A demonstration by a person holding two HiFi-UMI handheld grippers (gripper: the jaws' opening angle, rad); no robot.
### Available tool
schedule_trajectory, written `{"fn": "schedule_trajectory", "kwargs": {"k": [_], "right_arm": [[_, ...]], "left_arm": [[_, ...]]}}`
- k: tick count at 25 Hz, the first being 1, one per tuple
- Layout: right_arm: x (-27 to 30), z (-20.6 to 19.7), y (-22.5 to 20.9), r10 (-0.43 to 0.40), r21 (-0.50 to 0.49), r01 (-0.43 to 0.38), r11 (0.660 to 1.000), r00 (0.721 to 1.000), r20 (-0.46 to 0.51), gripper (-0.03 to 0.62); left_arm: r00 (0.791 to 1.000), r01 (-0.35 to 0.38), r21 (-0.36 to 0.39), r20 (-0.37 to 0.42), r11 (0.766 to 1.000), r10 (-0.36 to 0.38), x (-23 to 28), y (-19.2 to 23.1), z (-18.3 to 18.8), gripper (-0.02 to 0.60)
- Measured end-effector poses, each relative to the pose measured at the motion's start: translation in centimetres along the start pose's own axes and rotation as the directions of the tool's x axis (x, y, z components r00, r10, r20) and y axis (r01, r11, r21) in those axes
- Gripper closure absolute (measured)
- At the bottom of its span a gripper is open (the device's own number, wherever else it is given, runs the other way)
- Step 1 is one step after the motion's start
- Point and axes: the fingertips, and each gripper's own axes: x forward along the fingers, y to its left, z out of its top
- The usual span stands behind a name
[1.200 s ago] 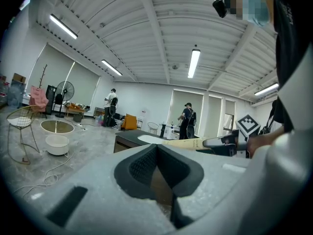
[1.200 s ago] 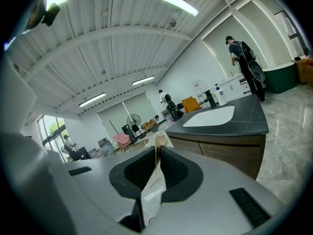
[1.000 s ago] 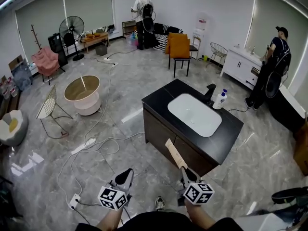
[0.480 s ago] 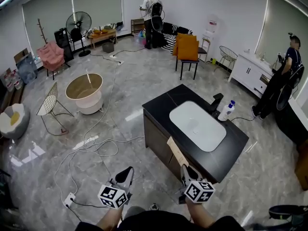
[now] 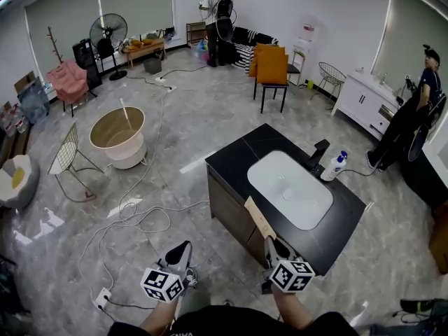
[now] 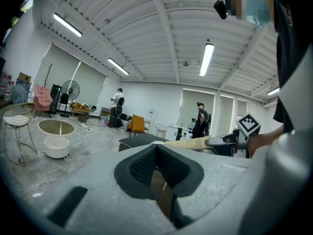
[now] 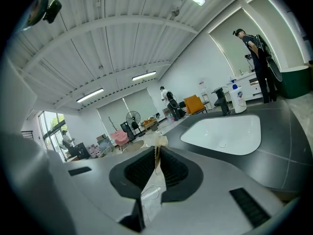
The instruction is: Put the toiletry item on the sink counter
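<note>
right tool point(image 5: 268, 243): clamped narrow on the toiletry item point(image 5: 258, 220), a flat tan stick in clear wrap, seen edge-on between the pads
grip point: I pinch its near end, so the long end pokes out ahead toward the basin point(image 5: 290, 190)
why, my guess: a tail grip leaves the front free to lay flat on the worktop point(image 5: 234, 152)
toiletry item place: in the air on my side of the basin, not set down; its tip lines up with the worktop's near edge in the head view, can't tell if it is over it
left tool point(image 5: 183, 249): pads together, nothing in them; carried low over the floor point(image 5: 175, 138), left of the basin, idle as far as I can judge
surface: black glossy worktop, bare strip all round the white basin, room for the item on the near side
behind basin: black tap point(image 5: 318, 152), white bottle point(image 5: 334, 166) with blue cap just beside it
floor: grey polished tile, white cables point(image 5: 136, 212) left of the basin
room: fan point(image 5: 107, 32), pink chair point(image 5: 68, 82) and round tub point(image 5: 117, 135) well left of the basin; orange chair point(image 5: 272, 67) beyond it; people at the far wall and by a white cabinet point(image 5: 360, 96)
</note>
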Motion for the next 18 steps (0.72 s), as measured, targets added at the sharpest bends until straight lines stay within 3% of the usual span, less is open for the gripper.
{"fn": "schedule_trajectory", "kwargs": {"k": [18], "right_arm": [[13.5,3.6,4.6,-0.214,0.049,0.210,0.976,0.972,0.097,0.562]], "left_arm": [[0.981,0.188,0.026,-0.048,0.982,-0.187,9.8,16.5,6.6,0.575]]}}
